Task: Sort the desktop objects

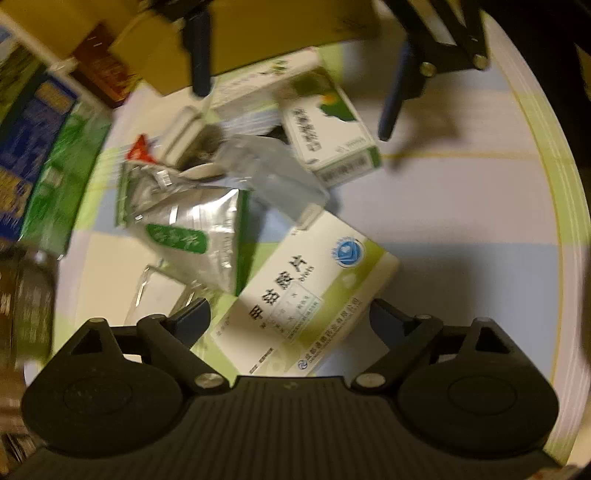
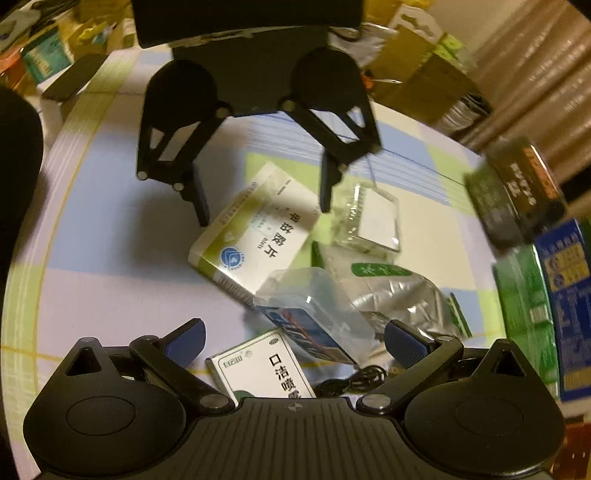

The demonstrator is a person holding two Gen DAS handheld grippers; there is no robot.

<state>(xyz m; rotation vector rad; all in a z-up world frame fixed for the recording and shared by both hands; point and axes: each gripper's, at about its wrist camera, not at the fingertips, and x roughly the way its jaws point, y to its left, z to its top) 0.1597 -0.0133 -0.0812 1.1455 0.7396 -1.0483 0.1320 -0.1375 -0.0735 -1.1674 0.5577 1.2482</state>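
A pile of small items lies on the round table. A white-and-green medicine box (image 1: 306, 295) (image 2: 255, 232) lies just below my open left gripper (image 1: 290, 314), which also shows in the right wrist view (image 2: 262, 206). A silver foil pouch (image 1: 192, 229) (image 2: 399, 291), a clear plastic case (image 1: 273, 177) (image 2: 314, 314), a clear wrapped white packet (image 1: 159, 295) (image 2: 369, 221) and a second white-and-green box (image 1: 328, 133) (image 2: 266, 369) lie around it. My right gripper (image 2: 295, 339) is open over the second box and also shows in the left wrist view (image 1: 291, 110). Both are empty.
Green and blue cartons (image 1: 44, 147) (image 2: 543, 314) and a dark round tin (image 2: 517, 192) (image 1: 26, 302) stand at one edge of the table (image 1: 480, 206) (image 2: 122, 229). Brown cardboard boxes (image 1: 266, 33) stand behind. A black cable (image 2: 351, 380) lies by the second box.
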